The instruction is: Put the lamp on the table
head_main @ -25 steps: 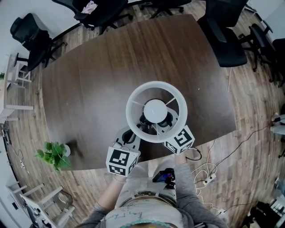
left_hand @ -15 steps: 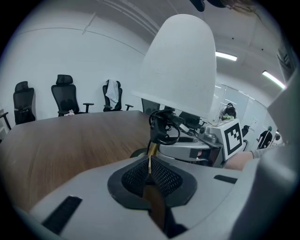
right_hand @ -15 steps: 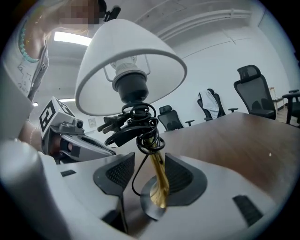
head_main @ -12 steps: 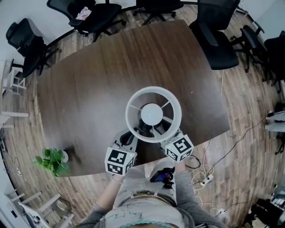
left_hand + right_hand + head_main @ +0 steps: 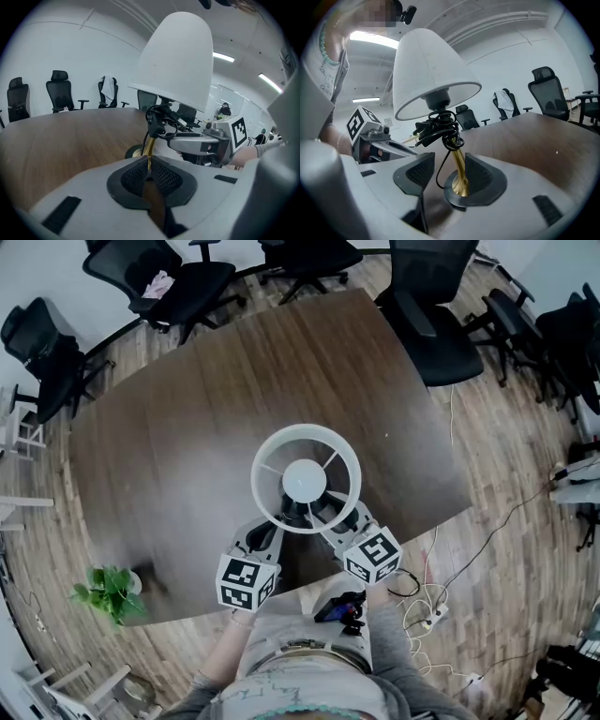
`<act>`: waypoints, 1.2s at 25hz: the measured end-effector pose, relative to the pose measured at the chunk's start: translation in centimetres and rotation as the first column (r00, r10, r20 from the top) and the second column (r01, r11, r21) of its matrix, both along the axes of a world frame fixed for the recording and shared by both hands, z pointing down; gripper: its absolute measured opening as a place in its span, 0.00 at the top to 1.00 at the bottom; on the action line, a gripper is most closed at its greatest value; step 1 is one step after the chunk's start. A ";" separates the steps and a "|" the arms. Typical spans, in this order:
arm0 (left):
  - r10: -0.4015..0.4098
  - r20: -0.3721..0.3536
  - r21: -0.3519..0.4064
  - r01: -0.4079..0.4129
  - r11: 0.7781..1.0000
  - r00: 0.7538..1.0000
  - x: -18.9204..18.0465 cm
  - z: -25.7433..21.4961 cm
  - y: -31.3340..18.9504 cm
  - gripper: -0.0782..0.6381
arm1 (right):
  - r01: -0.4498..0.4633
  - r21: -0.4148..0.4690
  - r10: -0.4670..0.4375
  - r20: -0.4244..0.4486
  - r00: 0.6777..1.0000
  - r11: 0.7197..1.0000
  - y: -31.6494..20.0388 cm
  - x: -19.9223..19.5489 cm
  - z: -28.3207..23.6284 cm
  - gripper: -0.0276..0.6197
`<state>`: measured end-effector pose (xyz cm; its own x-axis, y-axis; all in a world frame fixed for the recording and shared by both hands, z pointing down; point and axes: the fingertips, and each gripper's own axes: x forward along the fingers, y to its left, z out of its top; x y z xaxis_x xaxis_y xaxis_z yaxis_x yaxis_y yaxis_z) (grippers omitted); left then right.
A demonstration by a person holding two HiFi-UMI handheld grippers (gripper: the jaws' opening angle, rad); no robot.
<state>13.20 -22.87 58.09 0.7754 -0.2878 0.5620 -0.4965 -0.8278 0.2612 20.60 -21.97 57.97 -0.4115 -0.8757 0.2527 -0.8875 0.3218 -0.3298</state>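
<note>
So the person has the table lamp with the white drum shade and thin brass stem (image 5: 305,479) standing upright over the near part of the big dark brown wooden table (image 5: 206,409), pretty close to the near edge. The left gripper (image 5: 148,158) is clamped tight on the brass stem low down, pads pressed together around it. The right gripper (image 5: 451,171) has its jaws apart with the stem and the round dark base standing between them, stem nearer one pad, clear gap on the other side. A bundled black power cord (image 5: 438,129) is wrapped up just under the shade. Can't really tell if the base is touching the tabletop. Room-wise, a wide bare stretch of tabletop runs beyond the lamp and off to the left. A small green potted plant (image 5: 111,590) sits at the near-left corner, well apart from the lamp, and black office chairs (image 5: 427,310) line the far edge.
</note>
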 end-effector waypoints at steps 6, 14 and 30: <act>0.024 -0.009 0.000 -0.024 1.000 1.000 0.1 -0.4 0.3 0.87 | 0.019 -0.017 -0.019 -0.003 1.000 1.000 0.8 -0.9 -0.5 0.65; 0.064 -0.011 -0.003 -0.064 0.998 0.998 0.0 -1.0 1.0 0.87 | 0.000 -0.023 -0.001 -0.063 0.998 1.000 2.1 -1.3 -2.0 0.65; 0.158 -0.061 0.020 -0.157 0.987 0.986 -1.0 -2.5 2.5 0.87 | -0.065 -0.026 0.062 -0.102 0.993 0.998 3.9 -2.1 -2.9 0.70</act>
<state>12.25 -20.41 55.62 0.8449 -0.1673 0.5081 -0.3426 -0.8987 0.2738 18.45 -18.08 55.07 -0.3264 -0.8909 0.3158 -0.9351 0.2556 -0.2454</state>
